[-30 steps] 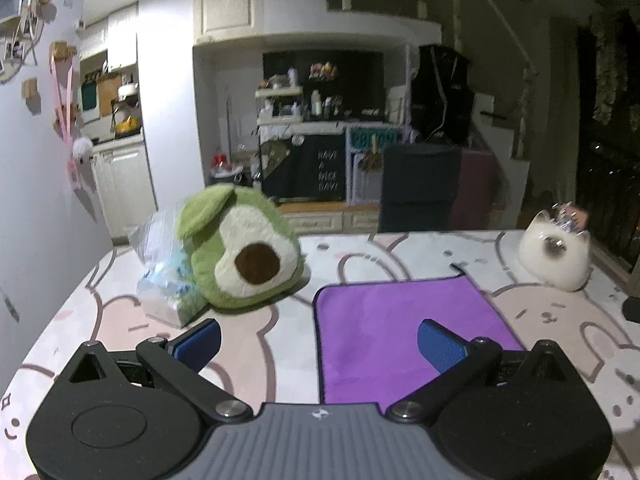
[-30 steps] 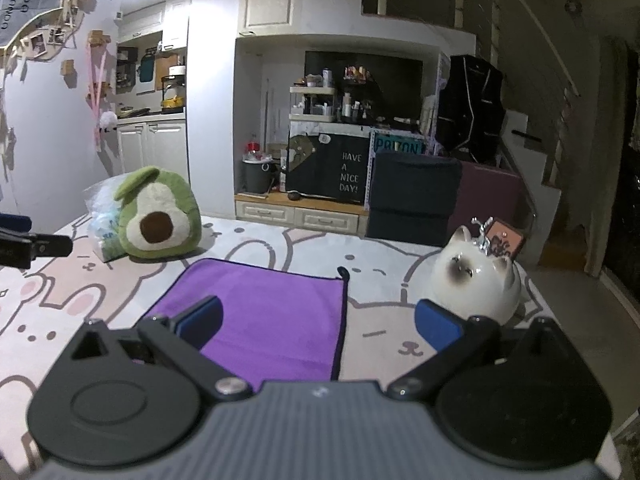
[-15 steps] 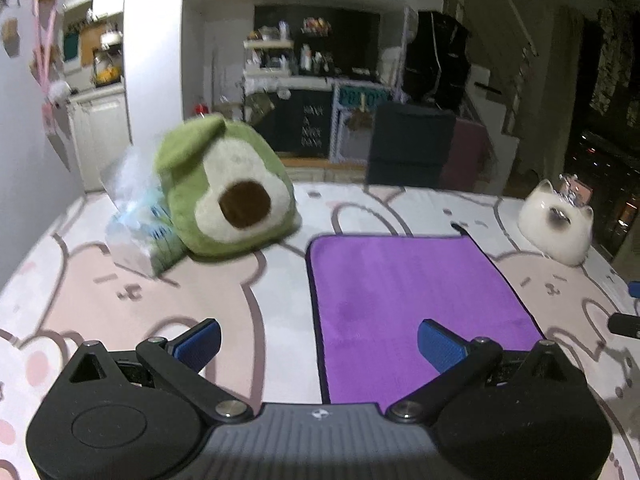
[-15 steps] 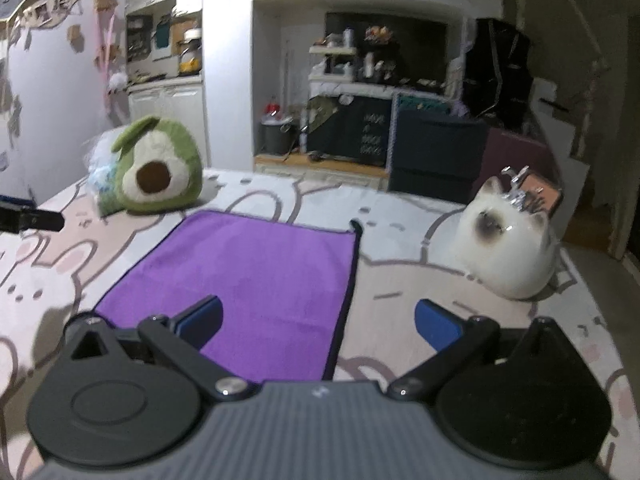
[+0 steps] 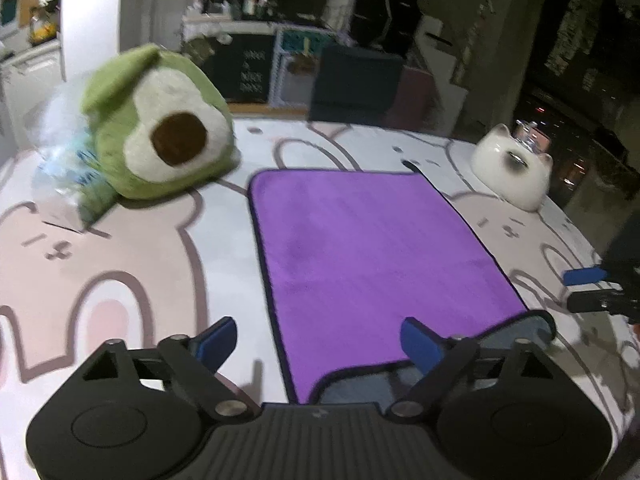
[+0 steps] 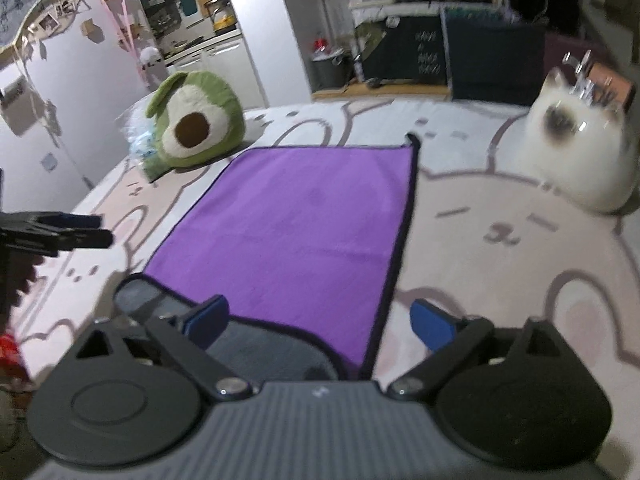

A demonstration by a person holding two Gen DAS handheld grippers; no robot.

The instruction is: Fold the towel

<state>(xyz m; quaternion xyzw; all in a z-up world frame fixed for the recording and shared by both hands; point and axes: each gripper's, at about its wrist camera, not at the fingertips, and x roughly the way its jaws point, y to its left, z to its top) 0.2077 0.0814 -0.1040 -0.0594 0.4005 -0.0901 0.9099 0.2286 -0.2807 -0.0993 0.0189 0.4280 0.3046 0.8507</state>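
Note:
A purple towel (image 5: 368,248) with a dark hem lies flat on the bunny-print table; it also shows in the right wrist view (image 6: 304,224). Its near edge is turned up, showing a grey underside (image 6: 256,344). My left gripper (image 5: 316,342) is open and empty, straddling the towel's near left corner. My right gripper (image 6: 320,320) is open and empty, straddling the near right corner. Each gripper shows in the other's view, the right one (image 5: 588,288) and the left one (image 6: 68,230).
A green avocado plush (image 5: 156,136) and a clear plastic bag (image 5: 60,164) sit at the towel's far left. A white cat-shaped ceramic holder (image 6: 580,148) stands at the far right. The table edge (image 5: 600,248) runs close on the right.
Both grippers have tilted down and moved in over the towel's near corners. The towel's near edge with its grey underside has come into view.

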